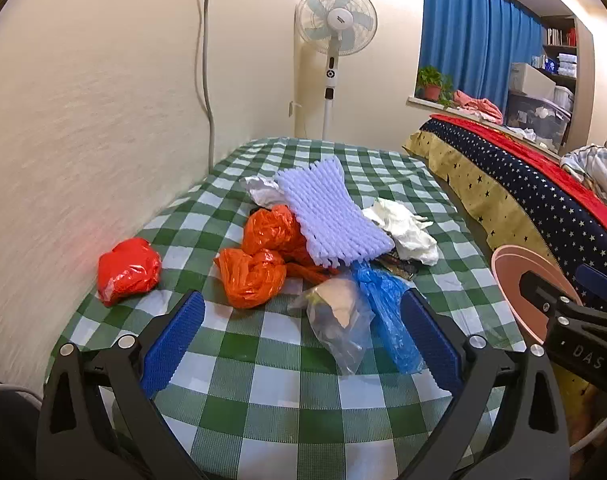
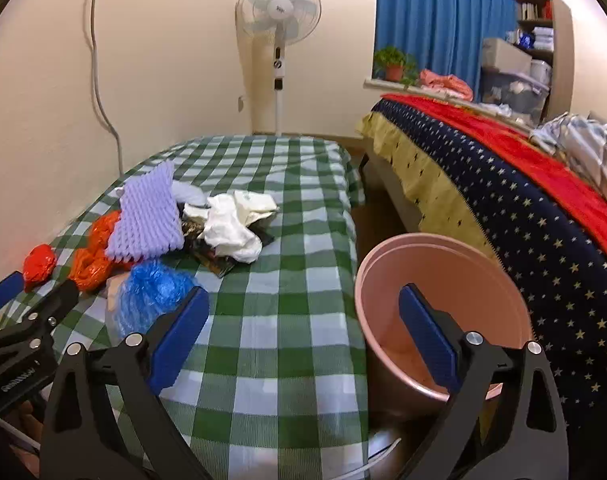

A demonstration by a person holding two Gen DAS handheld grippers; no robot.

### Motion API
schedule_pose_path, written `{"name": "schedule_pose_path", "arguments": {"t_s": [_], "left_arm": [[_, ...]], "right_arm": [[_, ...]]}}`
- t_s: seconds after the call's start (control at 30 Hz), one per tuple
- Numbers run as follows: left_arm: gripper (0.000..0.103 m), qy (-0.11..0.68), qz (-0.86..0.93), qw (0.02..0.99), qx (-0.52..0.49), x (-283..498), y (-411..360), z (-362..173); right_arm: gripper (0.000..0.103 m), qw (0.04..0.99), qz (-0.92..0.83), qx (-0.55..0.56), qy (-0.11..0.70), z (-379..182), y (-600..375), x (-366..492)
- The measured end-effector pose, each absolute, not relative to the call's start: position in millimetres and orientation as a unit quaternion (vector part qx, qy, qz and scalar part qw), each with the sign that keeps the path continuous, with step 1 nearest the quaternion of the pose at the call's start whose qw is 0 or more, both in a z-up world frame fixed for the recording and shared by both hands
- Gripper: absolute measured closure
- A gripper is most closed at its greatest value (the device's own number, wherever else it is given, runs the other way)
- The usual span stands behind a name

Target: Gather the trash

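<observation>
Table w/ green-and-white check cloth (image 1: 271, 396) sits against a cream wall, trash heaped near its middle. Left gripper (image 1: 303, 344) hangs over the near end of the table, jaws spread wide, nothing btwn them, blue pads clear of everything; it tilts down toward the pile. Just ahead of it: a clear plastic bag (image 1: 339, 320) w/ brownish scraps inside, and a crumpled blue plastic bag (image 1: 387, 312) touching it on the right, close to the right pad but apart. Behind those, two orange plastic bags (image 1: 263, 256) bunched together, and a lavender foam net sheet (image 1: 331, 216) lying across the top of the heap, partly over the orange ones. White crumpled paper (image 1: 407, 228) lies right of the foam, w/ dark printed wrappers under it; a silvery-white wad (image 1: 259, 190) sits at the far left of the heap. A red plastic bag (image 1: 129, 270) lies alone, well apart from the pile, near the wall side. Right gripper (image 2: 303, 340) is also released, jaws wide, empty: left pad over the cloth beside the blue bag, right pad in front of the mouth of a pink bucket (image 2: 383, 264). Bucket stands off the table's right edge, btwn table and a bed w/ star-print cover (image 2: 543, 240). Can't tell what's in the bucket. Standing fan (image 2: 278, 12) and blue curtain (image 2: 435, 24) at the back.
</observation>
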State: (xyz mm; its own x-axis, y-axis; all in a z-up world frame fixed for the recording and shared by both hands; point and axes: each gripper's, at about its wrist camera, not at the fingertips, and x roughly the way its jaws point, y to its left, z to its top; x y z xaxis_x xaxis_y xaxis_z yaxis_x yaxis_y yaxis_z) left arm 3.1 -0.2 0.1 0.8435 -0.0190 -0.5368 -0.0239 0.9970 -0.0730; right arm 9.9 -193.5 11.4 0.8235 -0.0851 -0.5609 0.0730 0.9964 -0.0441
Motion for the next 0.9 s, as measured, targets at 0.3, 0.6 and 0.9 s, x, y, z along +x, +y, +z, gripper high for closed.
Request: {"name": "schedule_pose_path", "arguments": {"t_s": [0.3,0.6,0.9], "left_arm": [[0.009,0.284,-0.008,0.958,-0.043,1.8,0.0,-0.1],[0.009,0.284,-0.009,0.958,-0.045,1.8,-0.1,-0.2],[0.009,0.283,-0.011,0.958,-0.044,1.3,-0.3,0.0]], "right_arm": [[0.010,0.949,-0.033,-0.012,0.312,10.2,-193.3,11.5],[0.010,0.952,-0.037,-0.014,0.305,13.6,-194.6,9.5],[0.010,0.952,-0.036,-0.015,0.304,14.4,-194.1,9.9]]}}
